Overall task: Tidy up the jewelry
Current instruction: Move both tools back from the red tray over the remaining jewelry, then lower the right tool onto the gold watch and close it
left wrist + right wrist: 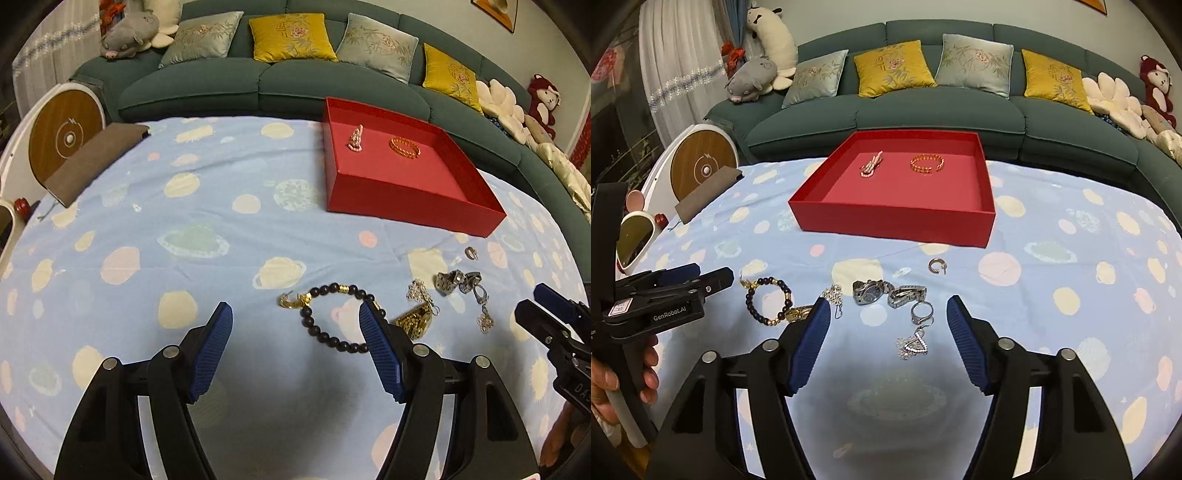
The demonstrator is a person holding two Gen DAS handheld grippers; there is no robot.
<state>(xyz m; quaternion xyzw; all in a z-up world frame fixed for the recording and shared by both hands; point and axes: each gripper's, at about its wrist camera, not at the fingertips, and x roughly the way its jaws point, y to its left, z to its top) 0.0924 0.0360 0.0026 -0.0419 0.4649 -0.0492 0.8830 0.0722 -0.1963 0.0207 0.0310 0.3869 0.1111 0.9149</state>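
A red tray [894, 221] sits at the far side of the blue spotted cloth, with a pink beaded piece [871, 164] and an orange bracelet [927, 164] inside. Loose jewelry lies in front of it. My left gripper [295, 306] is open just above a dark bead bracelet [325, 336], and its right finger covers part of the loop. A gold earring [290, 301] and a gold watch [413, 321] lie beside it. My right gripper [888, 301] is open over a silver ring [921, 310] and a silver pendant [912, 345], touching neither. A silver watch [871, 291] and a hoop earring [937, 266] lie farther out.
A green sofa [923, 110] with cushions and plush toys runs behind the table. A brown cloth pouch [92, 162] lies at the table's far left edge, beside a round wooden-faced device [64, 136]. A hand [646, 369] holds the left gripper's handle.
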